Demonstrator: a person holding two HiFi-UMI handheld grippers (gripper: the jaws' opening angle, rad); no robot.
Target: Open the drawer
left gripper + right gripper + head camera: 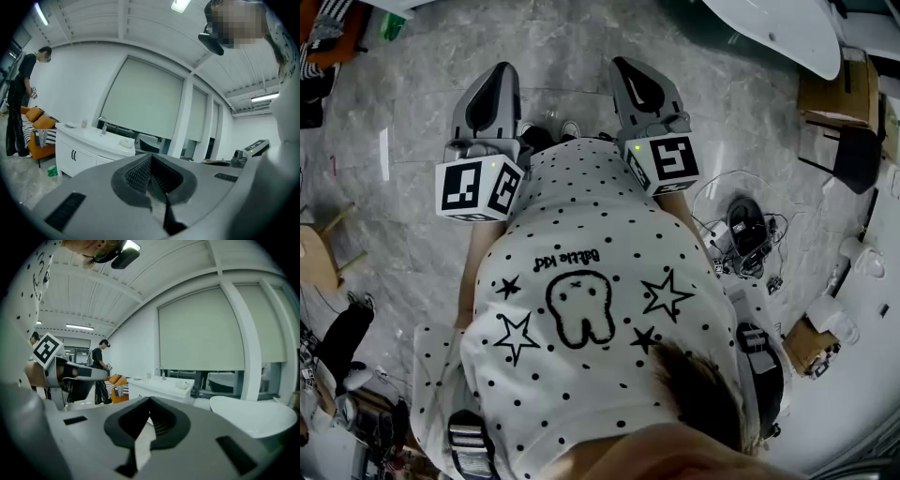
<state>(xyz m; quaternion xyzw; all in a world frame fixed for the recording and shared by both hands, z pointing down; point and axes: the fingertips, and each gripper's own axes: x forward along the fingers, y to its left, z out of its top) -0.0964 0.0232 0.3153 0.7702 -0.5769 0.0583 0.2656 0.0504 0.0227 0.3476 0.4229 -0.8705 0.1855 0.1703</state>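
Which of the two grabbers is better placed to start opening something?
Neither clearly: left gripper and right gripper sit side by side, both shut and empty, and the white cabinet stands far off.

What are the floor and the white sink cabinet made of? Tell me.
The floor: polished stone or stone-look tile, judging by grey veining and a light glare. The cabinet: smooth white painted wood or laminate, perhaps; flat even doors, dark handles.

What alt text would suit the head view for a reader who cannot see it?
Looking steeply down, a person in a white polka-dot shirt holds the left gripper and right gripper side by side, both shut and empty, over a grey floor. Cables and a cardboard box lie at right.
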